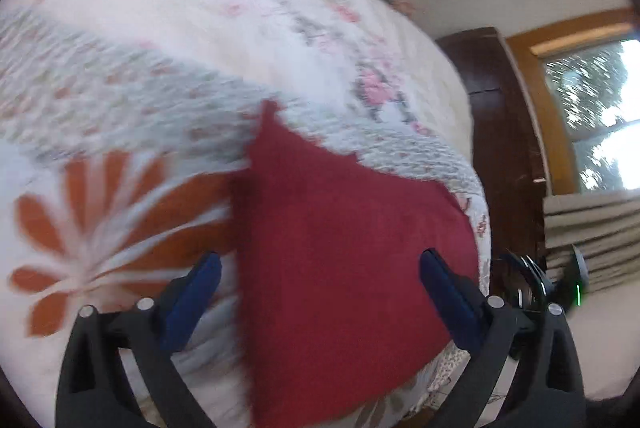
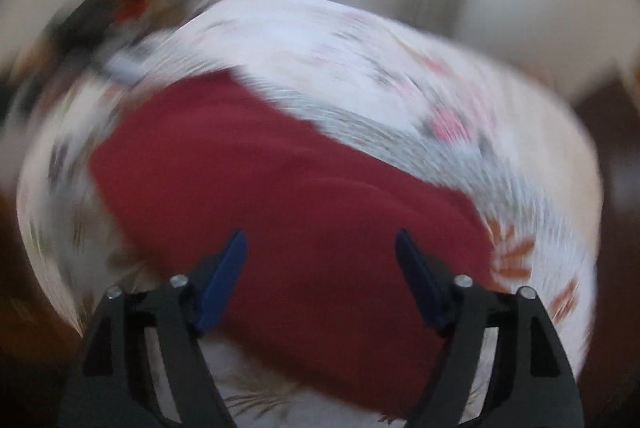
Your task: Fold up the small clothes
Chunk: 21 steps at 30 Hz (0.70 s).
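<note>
A dark red cloth [image 1: 344,256] lies flat on a bed cover [image 1: 168,40] printed with pink flowers, a grey patterned band and large orange petals. In the left wrist view the left gripper [image 1: 320,260] has its jaws spread wide and holds nothing; the cloth fills the gap between the two blue fingers [image 1: 448,292] and runs on ahead of them to a narrow corner, while its left edge passes just inside the left finger. Orange petals sit beyond and outside that finger. Outside the right finger the cover drops away at the bed's edge, with dark wooden furniture [image 1: 500,132], a window [image 1: 600,116] and part of the other device beyond. In the right wrist view, which is heavily blurred, the right gripper [image 2: 320,240] is likewise wide apart and empty. The cloth [image 2: 280,196] spreads between and ahead of its fingers [image 2: 224,280], reaching further on the left side, with the cover [image 2: 360,40] showing all round it. Whether either gripper touches the cloth cannot be told.
</note>
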Each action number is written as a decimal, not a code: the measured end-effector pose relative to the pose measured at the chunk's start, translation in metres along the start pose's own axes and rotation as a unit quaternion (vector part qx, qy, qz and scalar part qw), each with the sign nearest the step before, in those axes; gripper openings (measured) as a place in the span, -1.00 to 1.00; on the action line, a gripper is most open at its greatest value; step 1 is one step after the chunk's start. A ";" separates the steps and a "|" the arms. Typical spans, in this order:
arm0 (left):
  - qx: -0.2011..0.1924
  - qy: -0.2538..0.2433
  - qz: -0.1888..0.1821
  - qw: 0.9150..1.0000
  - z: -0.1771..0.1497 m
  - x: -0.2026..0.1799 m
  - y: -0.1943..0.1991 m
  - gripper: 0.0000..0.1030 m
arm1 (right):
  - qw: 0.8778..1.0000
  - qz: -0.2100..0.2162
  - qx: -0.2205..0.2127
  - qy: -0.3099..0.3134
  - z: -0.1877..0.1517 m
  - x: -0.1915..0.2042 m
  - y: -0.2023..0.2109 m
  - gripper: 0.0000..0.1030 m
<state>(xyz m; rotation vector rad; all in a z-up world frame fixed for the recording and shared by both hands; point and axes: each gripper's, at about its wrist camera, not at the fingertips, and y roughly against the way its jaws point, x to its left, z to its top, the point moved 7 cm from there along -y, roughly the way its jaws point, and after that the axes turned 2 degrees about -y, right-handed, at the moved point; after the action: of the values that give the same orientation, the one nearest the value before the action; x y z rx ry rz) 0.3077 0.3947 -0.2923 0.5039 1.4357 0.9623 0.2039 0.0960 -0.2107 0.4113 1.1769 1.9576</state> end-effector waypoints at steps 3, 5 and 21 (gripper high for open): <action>0.026 0.023 -0.011 0.999 -0.008 0.023 0.001 0.93 | 0.993 -0.041 -0.040 0.108 -0.002 0.079 0.008 0.66; 0.044 0.048 -0.054 0.996 -0.013 0.030 -0.009 0.93 | 0.987 -0.049 -0.049 0.144 -0.002 0.123 0.006 0.68; 0.131 0.063 -0.168 0.975 0.013 0.013 -0.078 0.93 | 0.938 -0.164 0.001 0.307 0.018 0.230 -0.097 0.68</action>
<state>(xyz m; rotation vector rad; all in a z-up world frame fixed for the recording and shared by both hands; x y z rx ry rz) 0.3379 0.3655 -0.3605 0.3788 1.7090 0.5454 0.1157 0.3076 -0.3111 -0.4139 1.5117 1.8300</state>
